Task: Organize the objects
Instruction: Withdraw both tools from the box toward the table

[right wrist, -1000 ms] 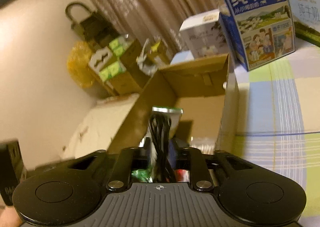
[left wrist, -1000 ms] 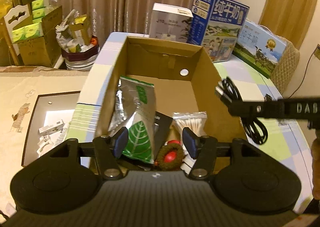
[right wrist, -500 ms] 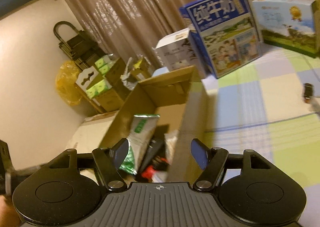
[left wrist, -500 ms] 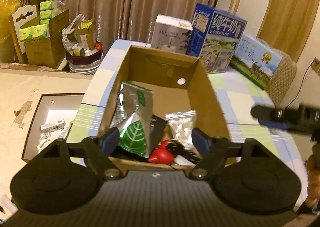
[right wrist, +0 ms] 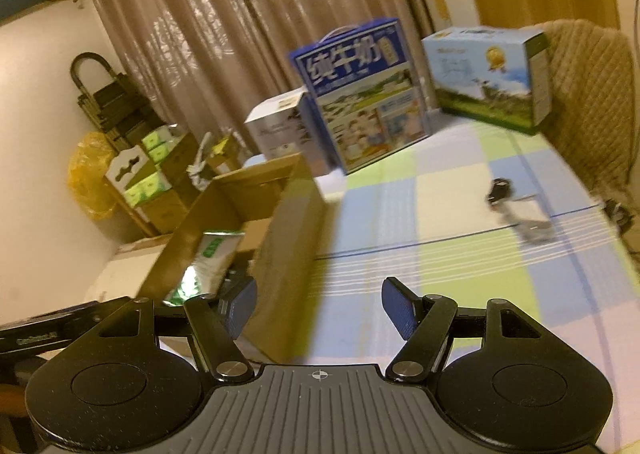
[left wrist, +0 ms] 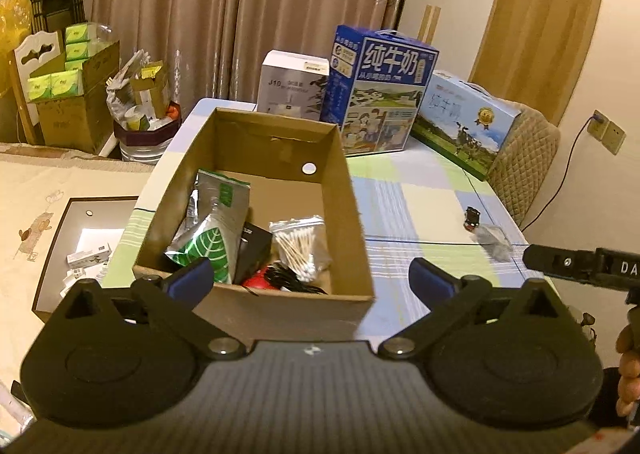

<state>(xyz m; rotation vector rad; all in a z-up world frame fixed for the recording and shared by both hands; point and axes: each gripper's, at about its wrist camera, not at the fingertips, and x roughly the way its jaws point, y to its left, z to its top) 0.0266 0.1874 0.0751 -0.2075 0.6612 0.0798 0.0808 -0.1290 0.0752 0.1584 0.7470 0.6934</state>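
An open cardboard box (left wrist: 352,214) stands on the checked tablecloth; it also shows in the right wrist view (right wrist: 288,238). Inside lie a silver-green pouch (left wrist: 216,222), a bag of cotton swabs (left wrist: 300,242), a black box (left wrist: 252,250), a red item (left wrist: 256,281) and a black cable (left wrist: 292,281). A small clear bag with a black clip (left wrist: 484,230) lies on the table to the right, also in the right wrist view (right wrist: 520,210). My left gripper (left wrist: 310,280) is open and empty over the box's near wall. My right gripper (right wrist: 318,306) is open and empty beside the box's right wall.
Milk cartons (left wrist: 380,94) (left wrist: 464,122) and a white box (left wrist: 292,82) stand at the table's far end. A padded chair (left wrist: 524,158) is at the right. A bin (left wrist: 144,126), stacked cartons (left wrist: 72,94) and a flat open box (left wrist: 88,238) are on the left.
The right gripper let go of the black cable into the box, opened, and drew back to the right. The left gripper opened wider and pulled back from the box.
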